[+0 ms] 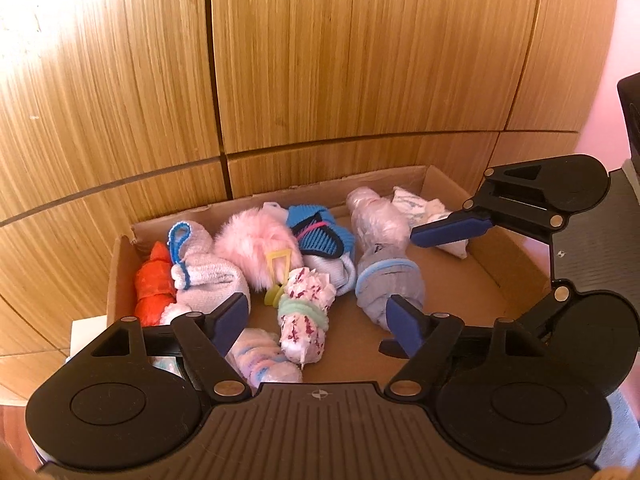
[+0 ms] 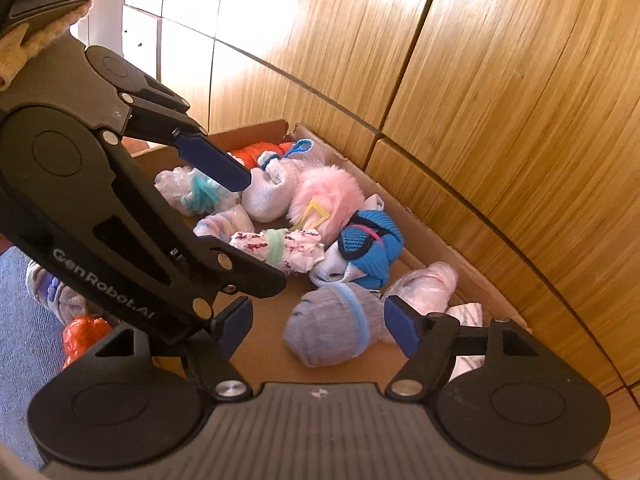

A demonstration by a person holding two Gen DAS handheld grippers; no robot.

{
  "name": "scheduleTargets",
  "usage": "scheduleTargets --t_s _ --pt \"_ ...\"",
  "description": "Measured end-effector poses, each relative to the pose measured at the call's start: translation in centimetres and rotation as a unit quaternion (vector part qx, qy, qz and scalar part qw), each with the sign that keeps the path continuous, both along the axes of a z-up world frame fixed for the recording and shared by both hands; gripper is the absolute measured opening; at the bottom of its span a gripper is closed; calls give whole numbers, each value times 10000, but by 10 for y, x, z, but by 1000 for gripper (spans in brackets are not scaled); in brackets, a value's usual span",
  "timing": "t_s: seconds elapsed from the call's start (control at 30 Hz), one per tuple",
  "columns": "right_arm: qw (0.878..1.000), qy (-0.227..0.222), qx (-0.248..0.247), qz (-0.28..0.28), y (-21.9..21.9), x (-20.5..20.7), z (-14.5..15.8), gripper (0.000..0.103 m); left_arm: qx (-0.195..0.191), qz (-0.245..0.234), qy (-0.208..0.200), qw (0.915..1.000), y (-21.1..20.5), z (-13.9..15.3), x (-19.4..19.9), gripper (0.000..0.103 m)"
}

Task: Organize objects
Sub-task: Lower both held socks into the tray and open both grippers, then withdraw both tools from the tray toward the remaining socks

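Left gripper (image 1: 316, 318): jaws spread wide, nothing between the pads, poised above the near part of the cardboard box (image 1: 516, 276). Right gripper (image 2: 318, 330): jaws likewise parted and empty, over the near right part of the box floor. No earlier frame, so only the standing state is noted.

Grey sock roll with a blue band (image 2: 334, 326) lies on the box floor just beyond the right gripper's fingers (image 2: 402, 330), touching neither. White bundle with red flecks and a green band (image 1: 306, 314) lies just beyond the left gripper. Farther in: pink fluffy item (image 1: 254, 246), blue knit sock (image 1: 320, 236), white sock with a blue loop (image 1: 204, 268), orange bundle (image 1: 154, 290) at far left. Box stands against a wooden cabinet (image 1: 360, 60).
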State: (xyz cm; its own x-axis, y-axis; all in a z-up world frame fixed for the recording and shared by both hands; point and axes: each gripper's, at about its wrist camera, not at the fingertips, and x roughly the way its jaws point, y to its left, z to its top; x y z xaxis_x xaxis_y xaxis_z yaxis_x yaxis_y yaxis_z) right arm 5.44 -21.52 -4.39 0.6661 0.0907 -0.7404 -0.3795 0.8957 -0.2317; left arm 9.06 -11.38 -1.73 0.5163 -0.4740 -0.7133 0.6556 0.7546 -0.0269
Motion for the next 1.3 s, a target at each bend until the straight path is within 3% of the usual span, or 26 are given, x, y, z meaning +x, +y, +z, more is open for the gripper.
scheduleTargets --t_s 0.47,0.8,1.3 --pt "9978 -124 380 -521 2 -35 23 77 -68 184 -73 9998 13 19 -18 85" --pt "9893 -338 549 -1306 4 -61 40 84 -23 270 -98 9996 25 33 -40 88" --pt "9730 -738 927 -1978 -2 -127 47 90 -59 882 -22 9961 78 29 -72 103"
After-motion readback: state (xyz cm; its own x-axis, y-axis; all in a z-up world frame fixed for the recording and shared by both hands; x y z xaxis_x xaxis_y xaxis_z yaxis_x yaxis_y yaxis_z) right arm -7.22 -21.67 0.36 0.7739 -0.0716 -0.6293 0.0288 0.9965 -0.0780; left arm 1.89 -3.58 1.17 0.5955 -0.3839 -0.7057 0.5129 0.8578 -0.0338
